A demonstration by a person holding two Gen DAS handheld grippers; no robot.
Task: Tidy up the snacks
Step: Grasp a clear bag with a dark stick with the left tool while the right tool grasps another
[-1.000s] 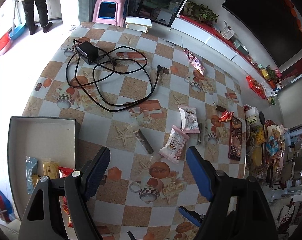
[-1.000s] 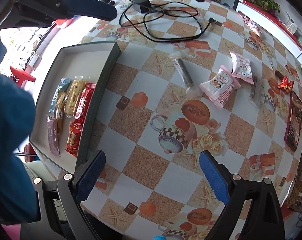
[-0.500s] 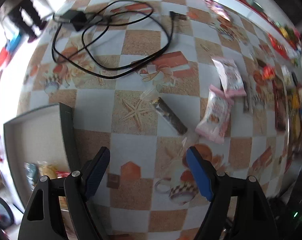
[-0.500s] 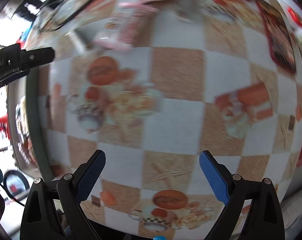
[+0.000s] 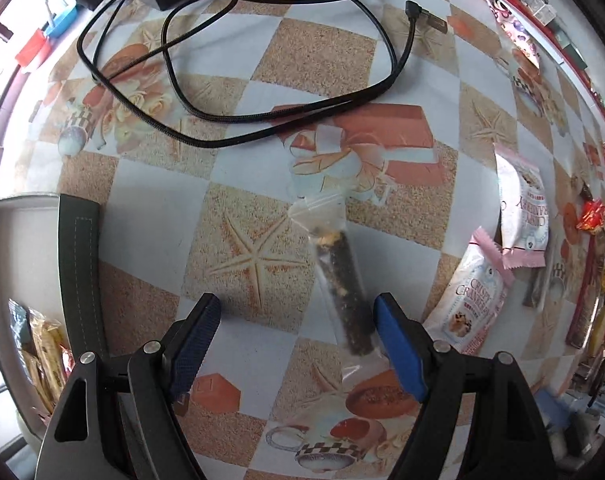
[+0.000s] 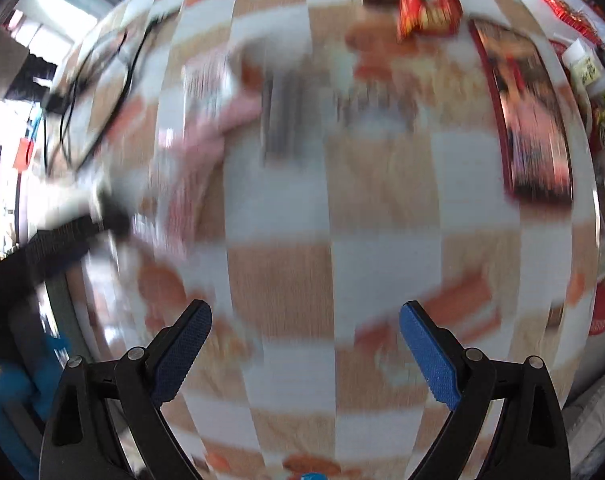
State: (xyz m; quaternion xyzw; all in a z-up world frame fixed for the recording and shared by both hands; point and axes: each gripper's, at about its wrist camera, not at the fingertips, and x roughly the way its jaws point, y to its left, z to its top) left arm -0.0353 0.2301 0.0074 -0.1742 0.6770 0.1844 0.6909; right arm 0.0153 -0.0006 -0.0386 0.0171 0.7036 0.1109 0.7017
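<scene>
My left gripper (image 5: 296, 312) is open and low over the table. A dark snack bar in a clear wrapper (image 5: 344, 286) lies just inside its right finger (image 5: 398, 344). Two pink-and-white cranberry snack packs (image 5: 472, 302) (image 5: 522, 212) lie to the right. A grey tray (image 5: 78, 264) at the left holds several snack bars (image 5: 42, 344). My right gripper (image 6: 304, 332) is open and empty over the table; its view is blurred. A red wrapper (image 6: 426, 10) and a dark red box (image 6: 530, 120) show far off.
A black charger with coiled cable (image 5: 238, 60) lies on the far side of the table. A small red wrapped candy (image 5: 592, 216) and a patterned pack (image 5: 514, 36) lie toward the right edge, where more packets crowd.
My left gripper has dropped toward the table and closed in on the clear-wrapped bar. My right gripper has swung quickly away from the tray toward the right side of the table.
</scene>
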